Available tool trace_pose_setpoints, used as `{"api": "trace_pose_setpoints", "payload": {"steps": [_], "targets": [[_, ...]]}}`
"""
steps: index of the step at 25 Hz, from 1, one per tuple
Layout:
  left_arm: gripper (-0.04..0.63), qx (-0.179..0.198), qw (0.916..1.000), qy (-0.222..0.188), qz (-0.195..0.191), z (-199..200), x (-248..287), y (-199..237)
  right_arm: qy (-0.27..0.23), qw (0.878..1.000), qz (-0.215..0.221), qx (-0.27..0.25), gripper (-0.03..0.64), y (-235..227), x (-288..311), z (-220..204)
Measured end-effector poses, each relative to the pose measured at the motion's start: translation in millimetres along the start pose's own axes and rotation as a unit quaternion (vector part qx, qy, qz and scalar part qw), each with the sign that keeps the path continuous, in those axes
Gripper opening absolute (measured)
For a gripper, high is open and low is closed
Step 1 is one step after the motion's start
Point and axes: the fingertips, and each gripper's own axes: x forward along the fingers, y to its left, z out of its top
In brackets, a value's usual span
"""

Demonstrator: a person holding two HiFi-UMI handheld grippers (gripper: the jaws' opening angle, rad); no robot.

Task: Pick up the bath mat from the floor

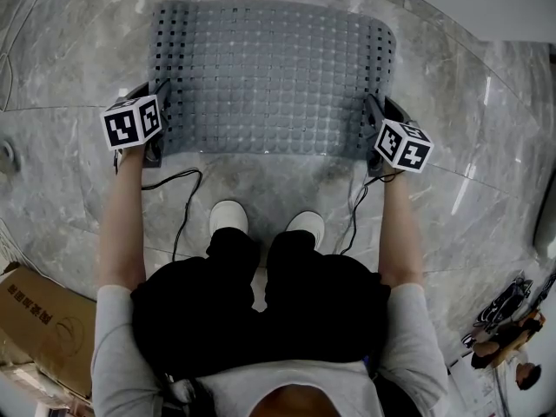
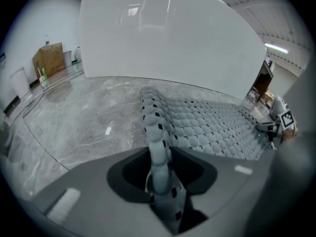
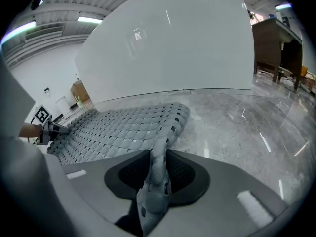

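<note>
Nearest me, a cardboard box (image 1: 39, 320) sits left on the grey marble floor (image 1: 261, 181). Just past my shoes (image 1: 228, 217), my left gripper (image 1: 158, 115) and right gripper (image 1: 373, 124) each pinch a side edge of the grey bath mat (image 1: 274, 76) spread on the floor. A white wall (image 2: 168, 38) stands beyond.

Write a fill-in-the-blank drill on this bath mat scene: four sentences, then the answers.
1. The bath mat on the floor is ____ in colour.
2. An edge of the bath mat is pinched between the jaws of ____ grippers, the left gripper and the right gripper.
3. The person's shoes, just short of the mat's near edge, are ____.
4. The box at the head view's lower left is made of ____.

Missing words: grey; both; white; cardboard.
</note>
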Motion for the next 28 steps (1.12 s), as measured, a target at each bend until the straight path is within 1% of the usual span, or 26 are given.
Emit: {"api": "trace_pose_setpoints", "payload": {"steps": [2, 4, 6, 9, 12, 21, 28], "targets": [[0.126, 0.016, 0.9998, 0.004, 0.009, 0, -1, -3, -0.003, 1.0, 0.0, -0.003, 0.082, 4, -1, 3], [0.115, 0.029, 0.9994, 0.006, 0.018, 0, -1, -5, -0.004, 1.0, -0.005, -0.019, 0.057, 9, -3, 5], [0.107, 0.037, 0.9988, 0.008, 0.03, 0, -1, -6, -0.004, 0.999, -0.013, -0.031, 0.057, 11, -4, 6], [0.103, 0.048, 0.998, 0.005, 0.042, 1, -3, -9, -0.009, 0.999, -0.017, -0.034, 0.057, 11, -6, 8], [0.086, 0.048, 0.9982, -0.009, 0.035, 5, -9, -13, -0.022, 0.999, -0.014, -0.027, 0.051, 13, -11, 10], [0.078, 0.042, 0.9976, -0.055, 0.01, 26, -35, -19, -0.063, 0.998, -0.001, -0.009, 0.043, 24, -34, 26], [0.073, 0.055, 0.9964, -0.064, -0.001, 58, -67, -34, -0.073, 0.997, -0.016, 0.009, 0.041, 36, -67, 53]]}}
